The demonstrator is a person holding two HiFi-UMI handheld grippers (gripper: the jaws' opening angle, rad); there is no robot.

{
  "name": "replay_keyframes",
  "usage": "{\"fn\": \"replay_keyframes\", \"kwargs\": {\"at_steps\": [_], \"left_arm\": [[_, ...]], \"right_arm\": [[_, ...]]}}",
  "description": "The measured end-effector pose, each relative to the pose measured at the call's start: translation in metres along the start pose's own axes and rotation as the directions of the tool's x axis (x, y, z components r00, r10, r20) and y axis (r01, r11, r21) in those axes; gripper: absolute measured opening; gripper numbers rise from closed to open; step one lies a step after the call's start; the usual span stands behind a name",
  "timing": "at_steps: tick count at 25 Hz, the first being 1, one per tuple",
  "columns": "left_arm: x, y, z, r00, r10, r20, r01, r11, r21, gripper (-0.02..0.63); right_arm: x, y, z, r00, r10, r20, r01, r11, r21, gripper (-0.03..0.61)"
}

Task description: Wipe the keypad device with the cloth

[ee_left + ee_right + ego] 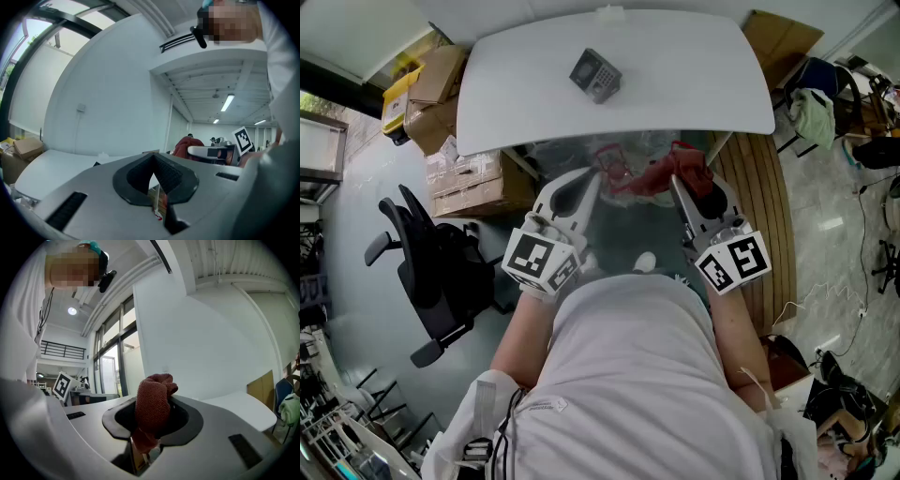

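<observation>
The grey keypad device [595, 75] lies on the white table [675, 84], towards its far middle. Both grippers hang in front of the table's near edge, close to the person's body and well short of the device. My right gripper [678, 181] is shut on a bunched red cloth [682, 161]; in the right gripper view the cloth [152, 409] sticks up between the jaws. My left gripper [592, 175] is shut with nothing in it, and its jaws meet in the left gripper view [155, 186]. From there the cloth [187, 142] shows off to the right.
Cardboard boxes [441, 89] are stacked to the left of the table. A black office chair [431, 262] stands at the person's left. Crumpled clear plastic [623, 155] lies under the table's near edge. Wooden slats [764, 206] run along the right, with clutter beyond.
</observation>
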State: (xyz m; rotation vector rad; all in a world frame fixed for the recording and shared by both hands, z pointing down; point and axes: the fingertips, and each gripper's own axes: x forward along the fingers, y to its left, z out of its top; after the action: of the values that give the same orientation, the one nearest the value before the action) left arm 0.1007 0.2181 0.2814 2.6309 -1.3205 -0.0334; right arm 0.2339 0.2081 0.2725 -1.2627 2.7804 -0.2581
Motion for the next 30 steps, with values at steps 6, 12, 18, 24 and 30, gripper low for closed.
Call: {"fn": "replay_keyframes", "kwargs": {"at_steps": [6,12,18,24,30], "left_arm": [[0.005,-0.014,-0.001,1.000,0.004,0.004,-0.004,1.000,-0.029,0.011],[0.014,-0.038,-0.006,0.999,-0.032,-0.004,0.032,0.998,-0.047,0.011],[0.015,-0.032,-0.022,1.000,0.028,0.001,-0.028,0.996,-0.089,0.011],[0.028,-0.002,-0.027,1.000,0.016,-0.013,-0.017,0.993,-0.120,0.011],[0.060,0.054,-0.022,1.000,0.004,-0.029,-0.007,0.995,-0.103,0.011]], "right_arm": [[-0.010,-0.008,-0.002,1.000,0.013,-0.001,-0.013,1.000,0.000,0.121],[-0.022,-0.021,-0.006,0.999,0.036,-0.022,-0.036,0.999,-0.014,0.121],[-0.023,-0.034,-0.008,0.999,0.052,-0.001,-0.052,0.998,0.043,0.121],[0.006,-0.044,-0.015,0.999,0.045,-0.025,-0.043,0.997,0.062,0.123],[0.064,-0.060,-0.017,0.998,0.018,-0.063,-0.015,0.999,0.044,0.121]]}}
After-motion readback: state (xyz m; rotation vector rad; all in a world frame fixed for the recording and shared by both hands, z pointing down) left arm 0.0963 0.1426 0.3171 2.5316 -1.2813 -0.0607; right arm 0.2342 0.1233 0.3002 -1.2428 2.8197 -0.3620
